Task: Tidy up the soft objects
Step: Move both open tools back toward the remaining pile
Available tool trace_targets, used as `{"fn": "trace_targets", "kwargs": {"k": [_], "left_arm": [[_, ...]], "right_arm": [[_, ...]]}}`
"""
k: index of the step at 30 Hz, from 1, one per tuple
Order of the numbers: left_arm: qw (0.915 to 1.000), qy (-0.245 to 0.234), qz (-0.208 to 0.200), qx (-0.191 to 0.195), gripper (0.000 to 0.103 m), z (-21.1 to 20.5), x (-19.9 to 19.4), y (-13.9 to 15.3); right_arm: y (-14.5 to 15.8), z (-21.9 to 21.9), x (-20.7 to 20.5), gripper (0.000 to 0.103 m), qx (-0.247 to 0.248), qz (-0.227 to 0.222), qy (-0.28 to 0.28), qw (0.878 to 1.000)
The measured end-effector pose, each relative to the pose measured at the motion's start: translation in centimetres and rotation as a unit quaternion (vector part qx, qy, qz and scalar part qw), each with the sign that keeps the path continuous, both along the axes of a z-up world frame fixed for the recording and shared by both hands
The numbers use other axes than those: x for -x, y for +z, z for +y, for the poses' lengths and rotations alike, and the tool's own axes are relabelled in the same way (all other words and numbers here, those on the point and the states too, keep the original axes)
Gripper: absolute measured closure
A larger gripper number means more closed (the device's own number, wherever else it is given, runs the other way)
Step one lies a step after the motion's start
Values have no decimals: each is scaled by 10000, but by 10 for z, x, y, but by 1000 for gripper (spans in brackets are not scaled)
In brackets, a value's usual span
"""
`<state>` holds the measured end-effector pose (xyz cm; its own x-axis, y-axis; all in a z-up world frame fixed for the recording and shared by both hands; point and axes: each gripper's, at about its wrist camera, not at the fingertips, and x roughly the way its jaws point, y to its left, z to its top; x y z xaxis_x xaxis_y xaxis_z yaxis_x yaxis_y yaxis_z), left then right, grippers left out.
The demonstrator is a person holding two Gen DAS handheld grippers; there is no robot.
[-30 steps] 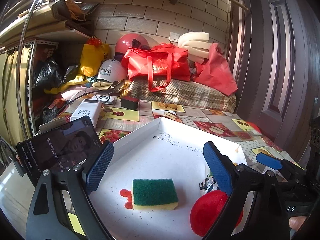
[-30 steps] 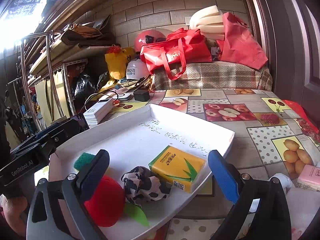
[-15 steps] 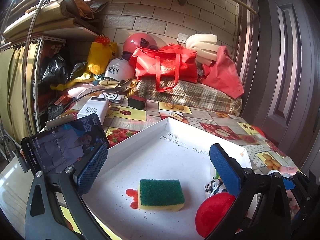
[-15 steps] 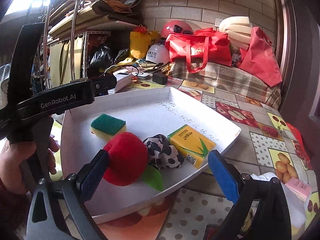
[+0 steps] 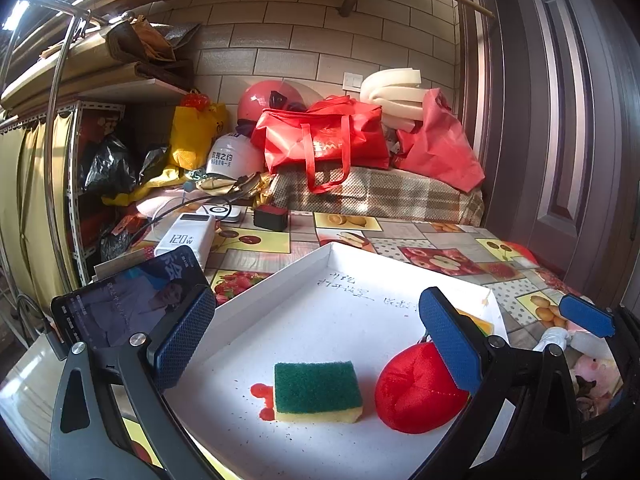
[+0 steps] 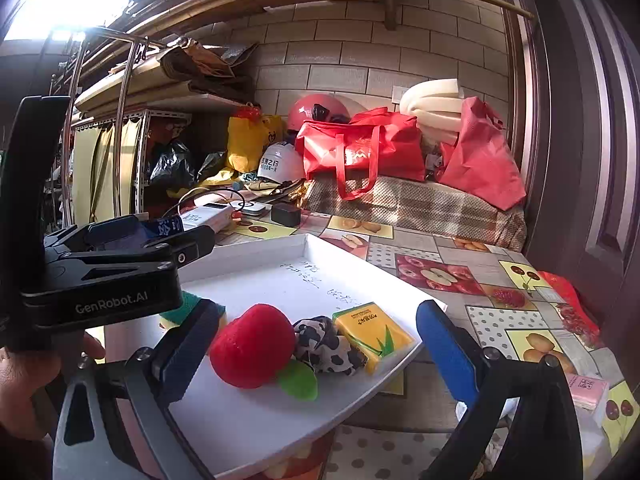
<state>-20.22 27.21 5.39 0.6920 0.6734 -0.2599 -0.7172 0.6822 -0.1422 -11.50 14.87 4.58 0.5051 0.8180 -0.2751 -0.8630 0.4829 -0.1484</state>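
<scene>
A white tray (image 5: 280, 280) holds a green-and-yellow sponge (image 5: 318, 386) and a red plush apple (image 5: 416, 392). My left gripper (image 5: 316, 340) hovers open over the tray's near end, with the sponge lying below and between its blue pads, untouched. From the right wrist view, the tray (image 6: 360, 276) also carries a cow-print cloth (image 6: 324, 344) and a yellow tissue pack (image 6: 372, 332) beside the apple (image 6: 252, 346). The sponge (image 6: 184, 308) is partly hidden behind the left gripper's black body. My right gripper (image 6: 318, 348) stands open at the tray's near corner, holding nothing.
A pink packet (image 6: 586, 390) and a pink plush toy (image 5: 596, 372) lie on the fruit-print tablecloth right of the tray. A phone (image 5: 120, 304) on a stand and a white power bank (image 5: 186, 236) sit to the left. Red bags (image 5: 324, 140) and helmets are piled at the back.
The left jaws have spread slightly wider. The right gripper's view has swung and rolled, so the left gripper's body and a hand now fill its left side. The tray's contents have stayed put.
</scene>
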Motion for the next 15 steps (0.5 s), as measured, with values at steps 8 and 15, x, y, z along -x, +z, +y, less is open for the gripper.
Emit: {"fn": "trace_targets", "kwargs": {"k": [8,15], "left_arm": [[9991,-410,19,-115,0,-21,-3,2],[9880,-1452,314,-412,0,-76,-26,4]], "right_arm": [[-4,-30,13,4,459,-66,-137,9988],[6,-104,-32,4,-112,323,-874,9956]]}}
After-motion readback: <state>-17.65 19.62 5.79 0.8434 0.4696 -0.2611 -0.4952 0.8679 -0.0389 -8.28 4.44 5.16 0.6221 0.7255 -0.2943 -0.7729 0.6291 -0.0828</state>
